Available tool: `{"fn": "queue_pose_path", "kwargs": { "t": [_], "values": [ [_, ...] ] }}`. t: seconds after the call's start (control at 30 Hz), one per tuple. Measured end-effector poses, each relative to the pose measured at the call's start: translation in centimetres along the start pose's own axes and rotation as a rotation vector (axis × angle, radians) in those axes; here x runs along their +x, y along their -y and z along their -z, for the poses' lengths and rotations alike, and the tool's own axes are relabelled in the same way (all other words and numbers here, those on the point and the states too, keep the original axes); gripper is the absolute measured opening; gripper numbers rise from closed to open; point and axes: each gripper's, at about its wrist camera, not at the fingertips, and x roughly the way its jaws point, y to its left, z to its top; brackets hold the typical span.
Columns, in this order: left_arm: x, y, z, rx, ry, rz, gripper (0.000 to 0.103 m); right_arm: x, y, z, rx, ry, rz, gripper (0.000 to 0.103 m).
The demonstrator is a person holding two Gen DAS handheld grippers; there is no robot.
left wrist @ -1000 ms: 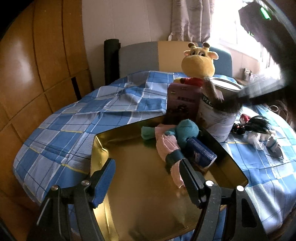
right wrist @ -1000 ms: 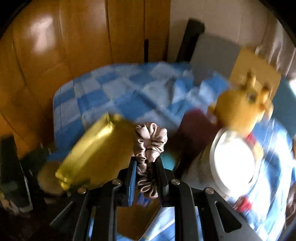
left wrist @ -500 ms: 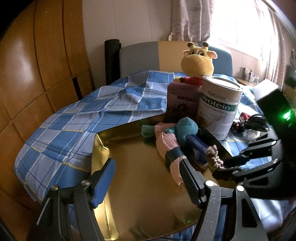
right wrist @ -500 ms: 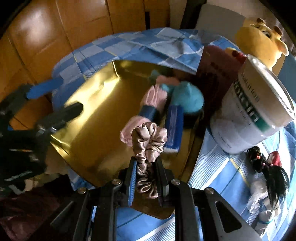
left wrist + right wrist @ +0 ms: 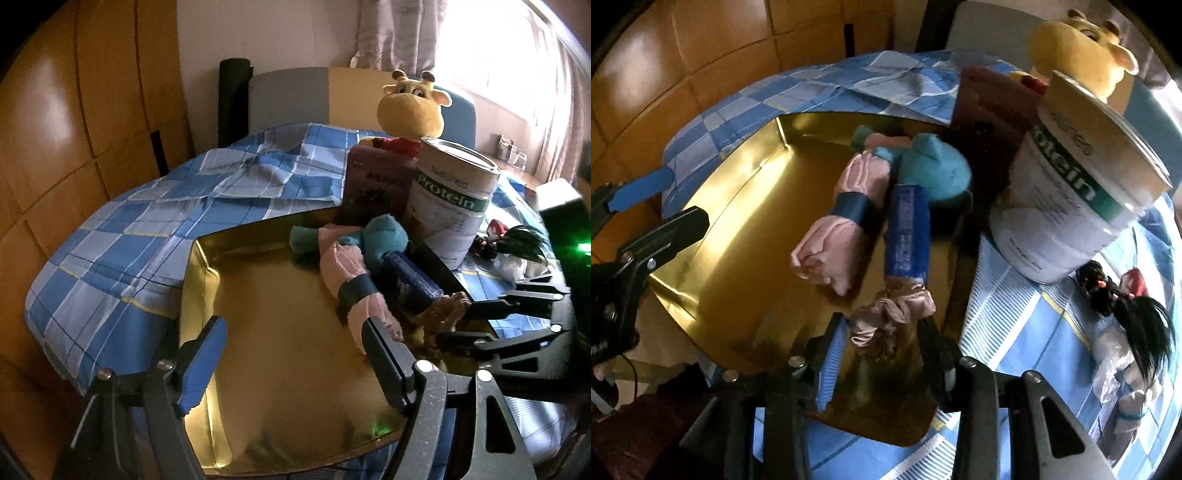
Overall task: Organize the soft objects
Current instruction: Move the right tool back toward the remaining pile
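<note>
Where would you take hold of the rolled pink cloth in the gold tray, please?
Grip the pink cloth roll across its dark band, coming from above. It lies flat in the gold tray, and the band is its narrowest, tightest part.

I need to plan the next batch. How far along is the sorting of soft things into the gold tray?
Done: the pink cloth roll and teal plush lie in the gold tray. In hand: the right claw is opening around the satin scrunchie, which rests on the tray. Left: the yellow giraffe plush on the bed.
</note>
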Motion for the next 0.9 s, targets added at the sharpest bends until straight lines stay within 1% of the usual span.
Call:
{"fn": "queue_pose_path", "kwargs": {
  "t": [0.13, 0.2, 0.3, 0.43, 0.47, 0.57, 0.63, 0.73, 0.8, 0.9],
  "values": [
    [0.1, 0.2, 0.0, -0.005, -0.008, -0.002, 0.076, -0.6, 0.5, 0.5, 0.020, 0.030, 0.018, 0.040],
    [0.0, 0.2, 0.0, -0.004, -0.008, 0.001, 0.076, -1.1, 0.7, 0.7, 0.035, 0.049, 0.011, 0.040],
    [-0.2, 0.6, -0.1, 0.000, 0.000, 0.006, 0.081, -2.1, 1.0, 1.0, 0.054, 0.088, 0.009, 0.040],
    [-0.5, 1.4, -0.3, 0.018, 0.008, 0.011, 0.082, -3.5, 1.6, 1.5, 0.083, 0.136, -0.003, 0.041],
    [-0.6, 1.6, -0.4, 0.023, 0.007, 0.013, 0.082, -3.9, 1.9, 1.7, 0.099, 0.148, -0.012, 0.042],
    [-0.8, 2.3, -0.5, 0.041, 0.008, 0.022, 0.082, -4.6, 3.0, 2.2, 0.135, 0.170, -0.017, 0.054],
    [-1.0, 2.8, -0.8, 0.057, 0.014, 0.028, 0.082, -5.2, 4.2, 2.8, 0.174, 0.181, -0.013, 0.055],
    [-1.4, 3.7, -1.2, 0.078, 0.023, 0.048, 0.082, -6.1, 6.4, 3.9, 0.229, 0.191, 0.013, 0.055],
    [-1.5, 4.3, -1.5, 0.097, 0.031, 0.060, 0.082, -6.7, 8.2, 5.0, 0.272, 0.192, 0.046, 0.055],
    [-1.9, 5.8, -2.0, 0.130, 0.040, 0.097, 0.082, -7.6, 11.1, 6.7, 0.328, 0.185, 0.108, 0.055]
  ]
}}
